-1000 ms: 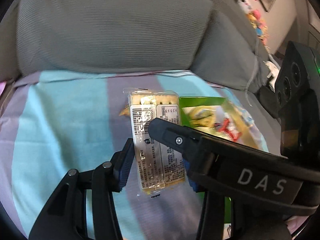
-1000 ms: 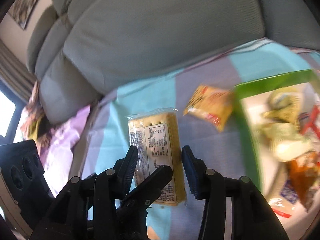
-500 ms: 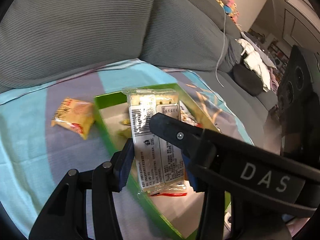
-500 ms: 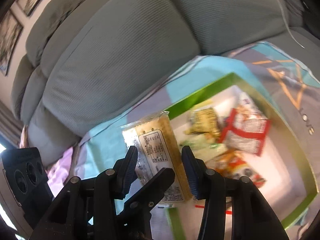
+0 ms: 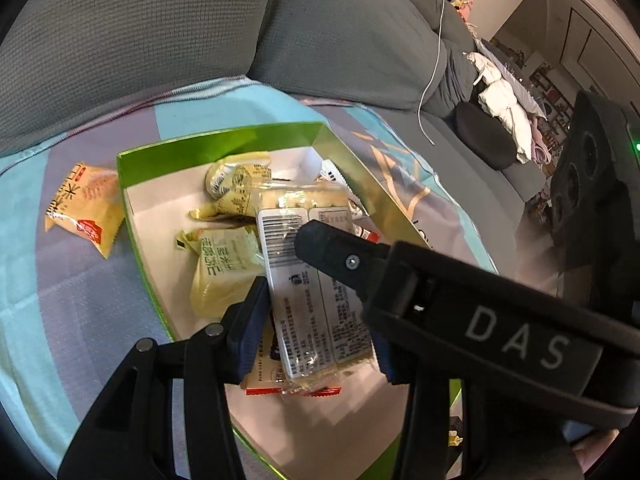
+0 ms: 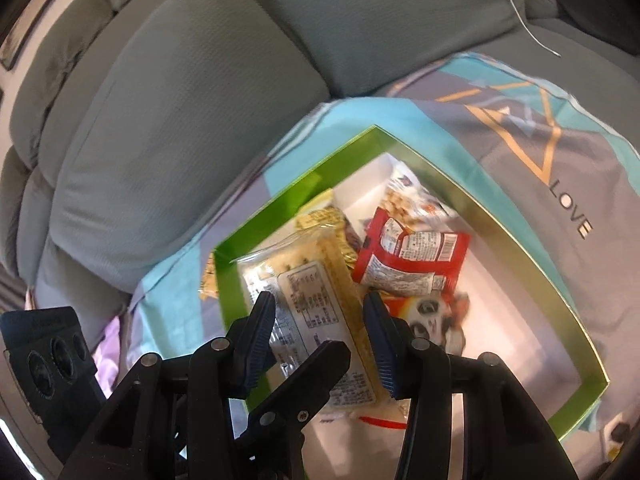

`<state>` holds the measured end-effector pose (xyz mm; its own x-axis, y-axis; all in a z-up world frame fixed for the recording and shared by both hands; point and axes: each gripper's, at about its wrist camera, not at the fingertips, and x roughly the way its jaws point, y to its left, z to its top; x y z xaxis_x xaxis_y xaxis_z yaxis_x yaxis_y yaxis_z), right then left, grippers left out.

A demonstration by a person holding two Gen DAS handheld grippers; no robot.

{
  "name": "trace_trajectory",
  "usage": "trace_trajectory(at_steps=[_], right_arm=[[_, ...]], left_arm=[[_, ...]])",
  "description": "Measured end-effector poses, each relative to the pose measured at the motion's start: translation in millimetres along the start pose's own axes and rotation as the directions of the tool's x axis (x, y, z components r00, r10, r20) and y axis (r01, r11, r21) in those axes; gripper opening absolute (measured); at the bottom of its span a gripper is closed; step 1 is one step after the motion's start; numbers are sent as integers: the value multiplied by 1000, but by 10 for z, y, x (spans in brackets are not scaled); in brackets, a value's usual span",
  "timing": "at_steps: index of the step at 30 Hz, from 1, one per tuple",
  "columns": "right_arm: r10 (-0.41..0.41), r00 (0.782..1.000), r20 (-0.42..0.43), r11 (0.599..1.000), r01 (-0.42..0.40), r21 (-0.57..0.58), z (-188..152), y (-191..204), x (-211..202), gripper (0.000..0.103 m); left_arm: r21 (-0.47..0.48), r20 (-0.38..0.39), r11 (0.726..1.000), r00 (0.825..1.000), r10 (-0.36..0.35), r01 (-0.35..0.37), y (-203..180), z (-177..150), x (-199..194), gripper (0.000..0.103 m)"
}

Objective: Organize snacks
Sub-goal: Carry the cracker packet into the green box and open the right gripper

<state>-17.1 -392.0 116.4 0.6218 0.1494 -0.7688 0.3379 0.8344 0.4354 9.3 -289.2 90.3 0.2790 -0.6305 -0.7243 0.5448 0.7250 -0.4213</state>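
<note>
A grey sofa [image 5: 160, 32] carries a striped blanket [image 6: 540, 168], and on it sits a green-rimmed box [image 5: 224, 142] holding snack packets. Both grippers pinch the same cracker pack [image 5: 316, 296] over the box: the left hand-held gripper [image 5: 316, 320] and the right hand-held gripper [image 6: 320, 332] each have their pads pressed against its long sides. A yellow snack packet [image 5: 82, 208] lies on the blanket just beside the box's outer wall.
</note>
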Motion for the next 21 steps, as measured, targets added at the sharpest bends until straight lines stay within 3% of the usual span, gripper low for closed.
trace_trajectory(at_steps=[11, 21], right_arm=[[-11, 1000, -22, 1000, 12, 23, 6, -84, 67, 50], [-37, 999, -21, 999, 38, 25, 15, -96, 69, 50]], left_arm=[[-16, -21, 1000, 1000, 0, 0, -2, -24, 53, 49], [-20, -22, 1000, 999, 22, -23, 52, -22, 32, 62]])
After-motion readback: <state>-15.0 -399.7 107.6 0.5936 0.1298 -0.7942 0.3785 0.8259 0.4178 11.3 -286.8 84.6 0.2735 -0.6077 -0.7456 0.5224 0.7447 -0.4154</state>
